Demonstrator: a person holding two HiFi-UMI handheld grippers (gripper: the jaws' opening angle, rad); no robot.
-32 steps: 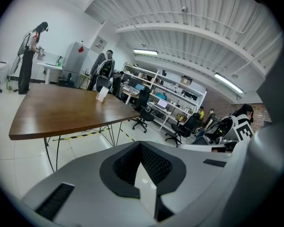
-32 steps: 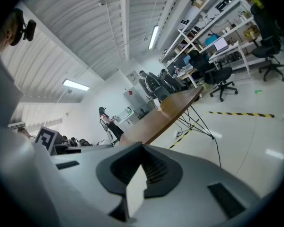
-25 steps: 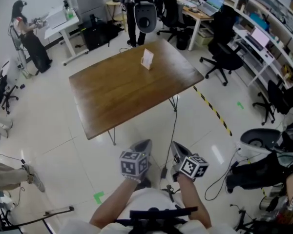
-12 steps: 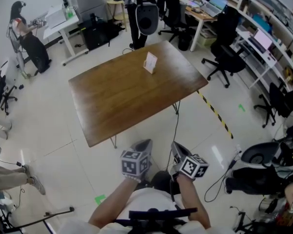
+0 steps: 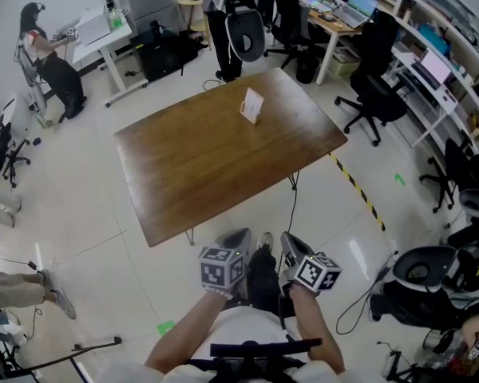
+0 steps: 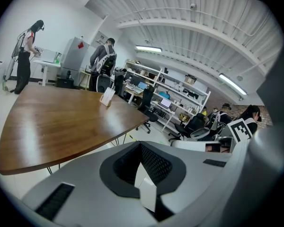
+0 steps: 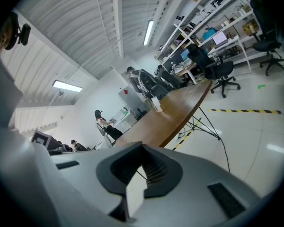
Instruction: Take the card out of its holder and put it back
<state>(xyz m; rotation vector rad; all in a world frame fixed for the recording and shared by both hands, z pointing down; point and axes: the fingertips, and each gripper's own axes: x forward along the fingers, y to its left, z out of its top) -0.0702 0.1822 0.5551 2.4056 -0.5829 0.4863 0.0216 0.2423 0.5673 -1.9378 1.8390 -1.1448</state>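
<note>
A white card stands in a small clear holder [image 5: 252, 106] near the far edge of the brown wooden table [image 5: 199, 166]. It also shows small in the left gripper view [image 6: 106, 97] and in the right gripper view [image 7: 156, 104]. Both grippers are held low in front of the body, well short of the table's near edge. My left gripper [image 5: 233, 240] is shut with nothing in it, its pads meeting [image 6: 144, 176]. My right gripper [image 5: 292, 246] is likewise shut and empty [image 7: 138, 176].
A person with a black office chair [image 5: 246, 34] stands just behind the table. More chairs [image 5: 373, 94] and shelves line the right. Yellow-black floor tape [image 5: 358, 191] and a cable [image 5: 291, 214] run by the table's right corner. Another person stands at a white desk [image 5: 96, 34] far left.
The whole view has moved up to the table: it sits a little lower and nearer in the head view. A shoe now shows between the two grippers. Both grippers stay shut.
</note>
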